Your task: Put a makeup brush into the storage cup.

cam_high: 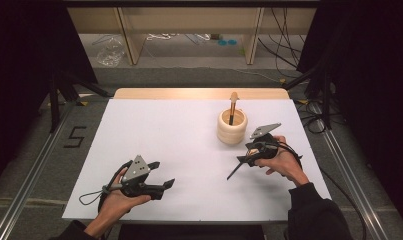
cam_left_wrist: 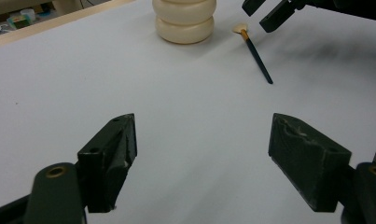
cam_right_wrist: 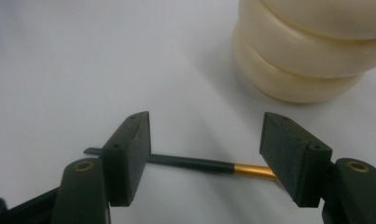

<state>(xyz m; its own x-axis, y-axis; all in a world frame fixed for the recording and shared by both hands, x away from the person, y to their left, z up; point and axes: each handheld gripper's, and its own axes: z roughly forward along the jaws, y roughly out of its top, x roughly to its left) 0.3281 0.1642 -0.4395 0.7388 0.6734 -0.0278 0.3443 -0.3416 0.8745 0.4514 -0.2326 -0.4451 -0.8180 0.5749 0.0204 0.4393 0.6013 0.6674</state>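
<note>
**Reporter:** On the right half of the white table (cam_high: pixel 154 130), just near of the cream holder (cam_high: pixel 232 127) — what lies there?

**Me:** A thin brush (cam_right_wrist: pixel 199 164), flat on the sheet and crosswise between the pads of my right gripper (cam_right_wrist: pixel 205 156). My jaws stand well apart, one on each side of it. Neither pad presses on it, so I hold nothing.

**Reporter:** And the left gripper (cam_left_wrist: pixel 204 156)?

**Me:** Wide open over bare table at the near left, nothing between its jaws. From there the brush (cam_left_wrist: pixel 256 55) shows far off, pale fan-shaped bristles toward the holder (cam_left_wrist: pixel 184 21).

**Reporter:** How will it handle?

**Me:** Light and stiff, I judge. The dark handle is smooth and narrow, with a shiny gold collar. It could roll or slip, lying so low on the sheet. I would grip the dark handle close to the collar and keep off the soft bristles.

**Reporter:** The holder?

**Me:** Ribbed, round, matte cream, like stacked rings. A second brush (cam_high: pixel 232 107) stands upright in it.
</note>
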